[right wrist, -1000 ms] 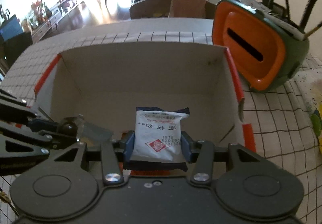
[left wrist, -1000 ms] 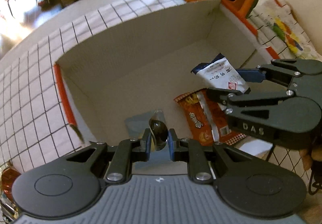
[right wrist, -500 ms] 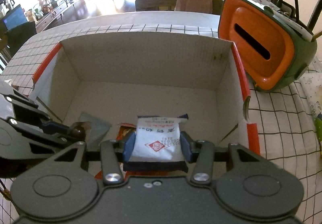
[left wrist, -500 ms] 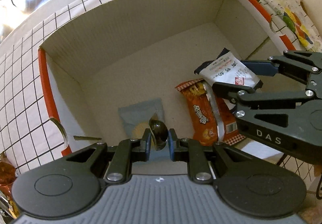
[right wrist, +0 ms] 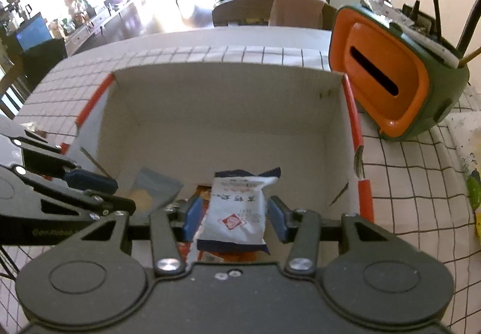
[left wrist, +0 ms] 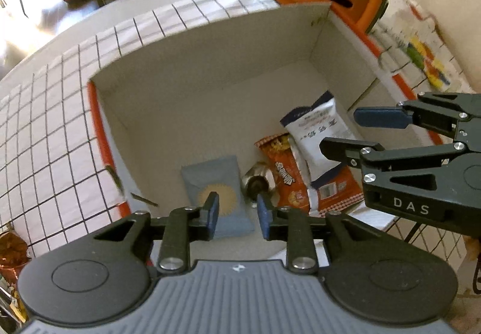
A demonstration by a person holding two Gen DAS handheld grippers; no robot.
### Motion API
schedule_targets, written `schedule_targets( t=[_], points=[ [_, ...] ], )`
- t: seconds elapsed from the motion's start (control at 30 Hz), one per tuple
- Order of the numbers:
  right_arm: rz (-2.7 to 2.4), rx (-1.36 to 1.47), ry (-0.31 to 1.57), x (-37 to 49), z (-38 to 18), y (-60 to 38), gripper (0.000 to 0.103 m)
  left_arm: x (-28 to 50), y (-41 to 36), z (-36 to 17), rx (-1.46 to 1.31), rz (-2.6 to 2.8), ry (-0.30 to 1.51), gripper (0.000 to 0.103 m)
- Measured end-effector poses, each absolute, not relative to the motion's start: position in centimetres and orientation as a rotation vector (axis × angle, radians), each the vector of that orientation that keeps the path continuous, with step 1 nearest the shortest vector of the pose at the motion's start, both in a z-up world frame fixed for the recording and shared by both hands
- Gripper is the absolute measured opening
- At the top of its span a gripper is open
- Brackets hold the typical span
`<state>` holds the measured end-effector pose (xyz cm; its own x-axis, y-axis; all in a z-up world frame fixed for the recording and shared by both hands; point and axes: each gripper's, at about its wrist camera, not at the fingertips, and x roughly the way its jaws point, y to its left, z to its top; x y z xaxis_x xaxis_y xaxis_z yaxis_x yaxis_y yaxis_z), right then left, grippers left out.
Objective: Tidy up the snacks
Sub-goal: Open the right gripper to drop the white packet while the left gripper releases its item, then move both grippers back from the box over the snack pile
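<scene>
An open cardboard box (left wrist: 210, 69) with orange edges holds the snacks; it also shows in the right wrist view (right wrist: 228, 99). My left gripper (left wrist: 237, 211) is open above the box's near side. Below it lie a grey-blue packet (left wrist: 216, 183) and a small dark clear-wrapped candy (left wrist: 258, 182). My right gripper (right wrist: 234, 215) is open, also seen from the left wrist (left wrist: 357, 132). A white packet (right wrist: 237, 211) lies loose between its fingers, resting on an orange snack bag (left wrist: 285, 177) in the box; the white packet shows too in the left wrist view (left wrist: 318, 132).
An orange and green holder (right wrist: 390, 78) with brushes stands behind the box's right corner. A checked cloth (left wrist: 54, 111) covers the table. A colourful printed cloth (left wrist: 427, 54) lies at the right. Chairs (right wrist: 264, 9) stand beyond the table.
Both grippers have opened. The dark candy dropped from my left gripper into the box beside the grey-blue packet. The white packet left my right gripper's grip and lies on the orange bag.
</scene>
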<state>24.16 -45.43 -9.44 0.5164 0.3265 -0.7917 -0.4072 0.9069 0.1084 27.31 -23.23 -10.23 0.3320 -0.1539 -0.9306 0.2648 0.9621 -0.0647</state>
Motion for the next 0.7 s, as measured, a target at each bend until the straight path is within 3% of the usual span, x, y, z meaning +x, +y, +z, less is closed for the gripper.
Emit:
schedule_targets(
  t=[0.2,0.37,0.7],
  points=[
    [0.456,-0.054,0.863,22.6,-7.1,-45.8,0.048,25.4,-22.2,-7.9,0.085,-0.269,1.104,0.031],
    [0.472,-0.052,0.812,21.2,-5.2,-45.2,0.049,24.0,-20.7,-6.1,0.059,-0.259,1.033,0.050],
    [0.504,-0.016,0.736,18.4,-2.4,-42.9,0.055,20.4,-17.1,-2.7,0.048,-0.237,0.893,0.059]
  ],
)
